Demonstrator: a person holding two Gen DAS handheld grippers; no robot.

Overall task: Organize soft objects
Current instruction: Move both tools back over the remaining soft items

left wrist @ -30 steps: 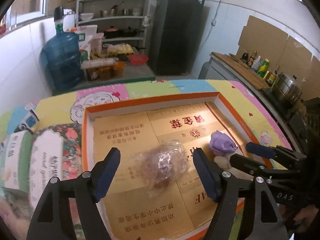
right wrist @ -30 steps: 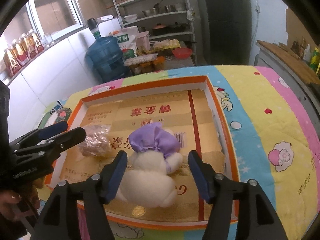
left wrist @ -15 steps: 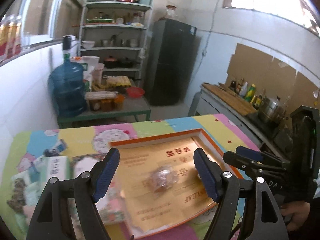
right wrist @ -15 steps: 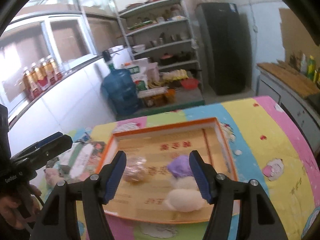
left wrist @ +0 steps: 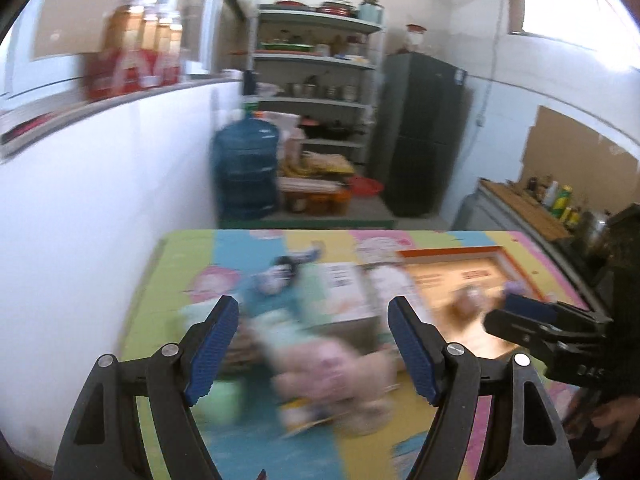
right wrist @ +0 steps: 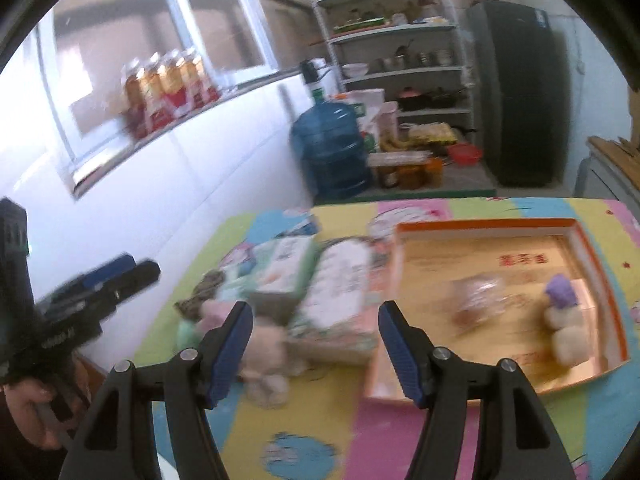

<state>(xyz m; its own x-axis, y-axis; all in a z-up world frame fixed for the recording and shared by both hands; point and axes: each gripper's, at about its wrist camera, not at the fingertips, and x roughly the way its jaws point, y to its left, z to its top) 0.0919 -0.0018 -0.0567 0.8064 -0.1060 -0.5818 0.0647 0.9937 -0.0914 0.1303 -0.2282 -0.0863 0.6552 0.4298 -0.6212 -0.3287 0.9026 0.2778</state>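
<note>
Daylight floods in through the window [left wrist: 568, 4] at upper right, glaring white. Both views smear with motion blur (worst over the table [right wrist: 400, 420]), and fisheye edges curve into dark corners.

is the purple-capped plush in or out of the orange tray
In: the purple-capped plush lies on the cardboard floor inside the orange tray.

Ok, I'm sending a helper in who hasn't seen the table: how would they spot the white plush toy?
Find the orange-rimmed cardboard tray on the colourful mat. The white plush toy lies inside it near its right wall. Its purple cap sets it apart from the crinkly clear bag lying to its left.
</note>
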